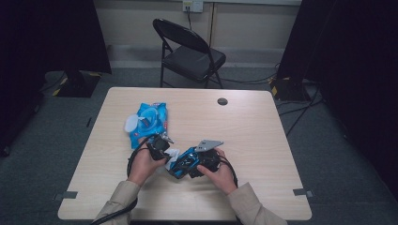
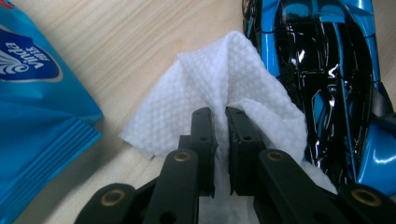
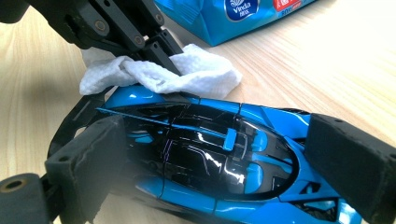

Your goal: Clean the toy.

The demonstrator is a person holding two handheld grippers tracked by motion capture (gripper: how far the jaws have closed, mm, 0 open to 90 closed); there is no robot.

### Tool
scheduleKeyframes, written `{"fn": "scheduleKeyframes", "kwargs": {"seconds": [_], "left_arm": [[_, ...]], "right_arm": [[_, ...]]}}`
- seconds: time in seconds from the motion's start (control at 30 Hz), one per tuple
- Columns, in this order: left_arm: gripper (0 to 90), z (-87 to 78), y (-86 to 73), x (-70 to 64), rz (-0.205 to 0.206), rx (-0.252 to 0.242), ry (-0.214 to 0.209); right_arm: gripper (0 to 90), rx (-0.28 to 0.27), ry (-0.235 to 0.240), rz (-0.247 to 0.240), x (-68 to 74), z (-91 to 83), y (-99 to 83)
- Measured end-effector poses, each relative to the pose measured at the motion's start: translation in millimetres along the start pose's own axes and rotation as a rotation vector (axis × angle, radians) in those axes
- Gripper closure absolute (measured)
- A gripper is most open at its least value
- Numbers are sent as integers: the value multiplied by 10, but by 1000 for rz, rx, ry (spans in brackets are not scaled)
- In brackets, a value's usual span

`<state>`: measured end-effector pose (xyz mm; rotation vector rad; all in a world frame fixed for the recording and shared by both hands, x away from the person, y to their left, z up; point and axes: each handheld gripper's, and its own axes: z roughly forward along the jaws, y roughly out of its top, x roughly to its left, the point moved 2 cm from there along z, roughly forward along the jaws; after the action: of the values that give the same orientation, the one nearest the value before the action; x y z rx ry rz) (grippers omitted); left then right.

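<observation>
A shiny blue and black toy car [image 3: 219, 158] lies on the wooden table [image 1: 253, 126], clamped across its body by my right gripper [image 3: 219, 154]. In the high view the toy car [image 1: 182, 164] sits between the two hands near the table's front. My left gripper [image 2: 218, 116] is shut on a white textured wipe [image 2: 219, 74], which rests against the car's side [image 2: 322, 70]. The wipe [image 3: 187, 74] lies bunched on the car's edge under the left gripper's fingers [image 3: 159, 49]. In the high view the left gripper [image 1: 159, 146] is just left of the car and the right gripper [image 1: 206, 159] just right of it.
A blue pack of wet wipes [image 1: 149, 121] with its flap open lies just behind the left hand; the pack [image 2: 32, 93] is close to the left gripper. A cable hole [image 1: 222, 101] is near the table's far edge. A black folding chair [image 1: 187, 51] stands beyond the table.
</observation>
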<state>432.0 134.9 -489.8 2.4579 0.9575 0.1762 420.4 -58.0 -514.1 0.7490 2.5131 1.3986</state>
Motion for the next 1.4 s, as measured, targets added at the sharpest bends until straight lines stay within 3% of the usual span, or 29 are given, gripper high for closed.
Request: {"fn": "scheduleKeyframes", "kwargs": {"seconds": [0.6,0.87,1.07,1.4], "left_arm": [[825,-92,-147,4,4,19,-3],[828,-137,-235,11,-22,-3,-18],[831,-260,-259,40,-30,-16,-15],[832,-479,-123,106,-40,-82,17]], "right_arm": [[56,-1,0,1,-9,-2,0],[56,0,-2,3,-14,-4,-1],[56,-1,-4,4,-21,-6,-1],[56,-2,-6,4,-32,-8,-2]]}}
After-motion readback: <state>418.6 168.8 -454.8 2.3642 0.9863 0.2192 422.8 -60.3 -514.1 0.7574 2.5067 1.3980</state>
